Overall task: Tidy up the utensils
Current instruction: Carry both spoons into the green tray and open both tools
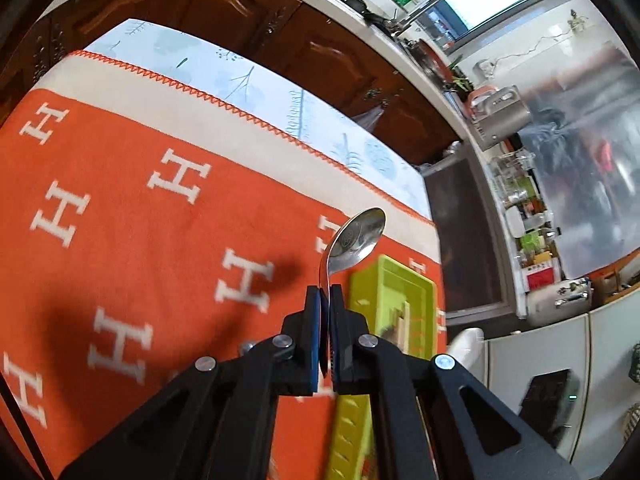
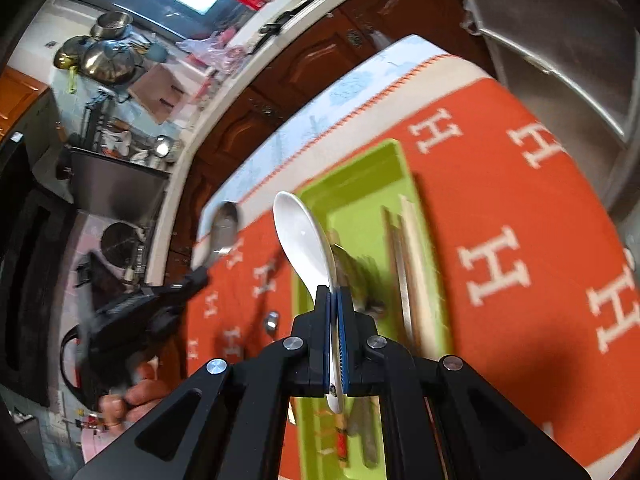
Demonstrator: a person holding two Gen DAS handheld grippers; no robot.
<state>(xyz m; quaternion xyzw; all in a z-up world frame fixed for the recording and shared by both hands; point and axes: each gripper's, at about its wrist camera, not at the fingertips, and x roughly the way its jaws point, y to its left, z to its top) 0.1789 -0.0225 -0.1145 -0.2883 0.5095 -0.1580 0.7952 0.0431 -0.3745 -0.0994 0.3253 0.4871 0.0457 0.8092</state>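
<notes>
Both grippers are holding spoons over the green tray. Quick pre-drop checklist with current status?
1. Left gripper shut on metal spoon: ok.
2. Right gripper shut on white spoon: ok.
3. White spoon above the tray: ok.
4. Metal spoon above the tray: not ok, it hangs off to the tray's side over the orange cloth.
5. Free slot for each spoon: cannot tell; chopsticks fill one lane, the rest is blurred.
6. Grippers apart from each other: ok.
</notes>
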